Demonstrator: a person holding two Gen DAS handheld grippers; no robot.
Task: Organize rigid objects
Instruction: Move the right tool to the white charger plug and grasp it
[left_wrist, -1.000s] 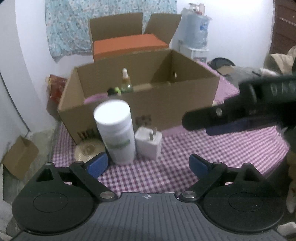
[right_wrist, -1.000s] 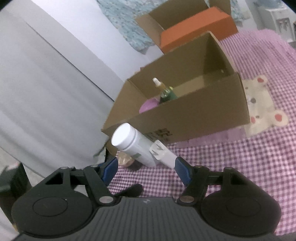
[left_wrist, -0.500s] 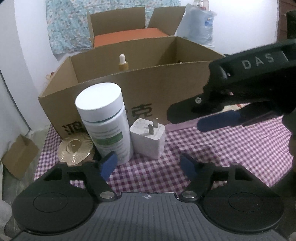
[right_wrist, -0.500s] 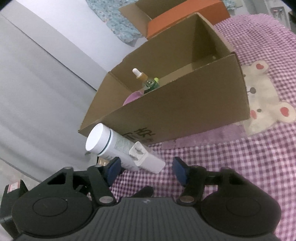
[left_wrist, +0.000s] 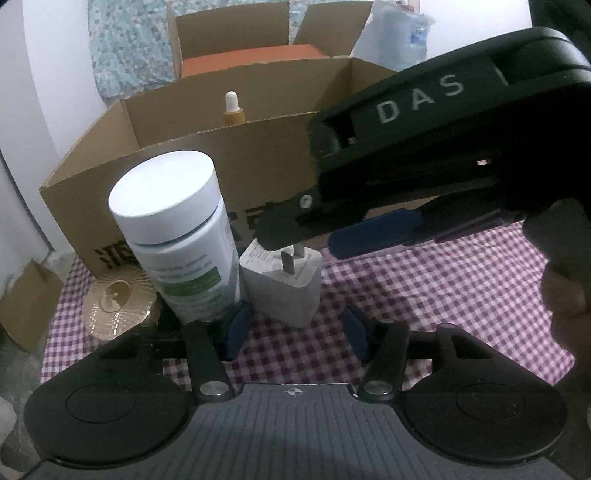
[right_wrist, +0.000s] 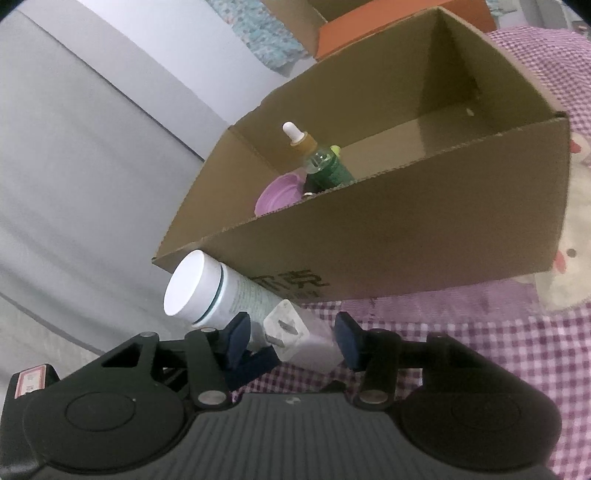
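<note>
Cardboard walls of the open box (right_wrist: 424, 236) rise just beyond both tongs, with a dropper bottle (right_wrist: 317, 162) and a purple lid (right_wrist: 277, 194) already inside. Between the right tongs (right_wrist: 291, 341) sits the white charger (right_wrist: 301, 341), prongs up on the checked surface (right_wrist: 461, 332); the jaws have just been closing and stand half-narrowed around it, pads not yet pressing — a gap shows on each side. Just left of the charger stands the white bottle (left_wrist: 177, 236), touching or nearly touching it. The left tongs (left_wrist: 293, 332) have also been closing and are partly narrowed with nothing between them; the charger lies just ahead of them, the bottle beside their left pad, a gold disc (left_wrist: 118, 301) further left.

Risks, as I judge them: the right tongs' left pad has little room between charger and bottle, so closing could nudge the tall bottle over. Both tongs crowd the same spot — the right tongs (left_wrist: 369, 236) hang directly over the charger in the left view — and may collide. A grip on the charger's smooth sides could also slip.
</note>
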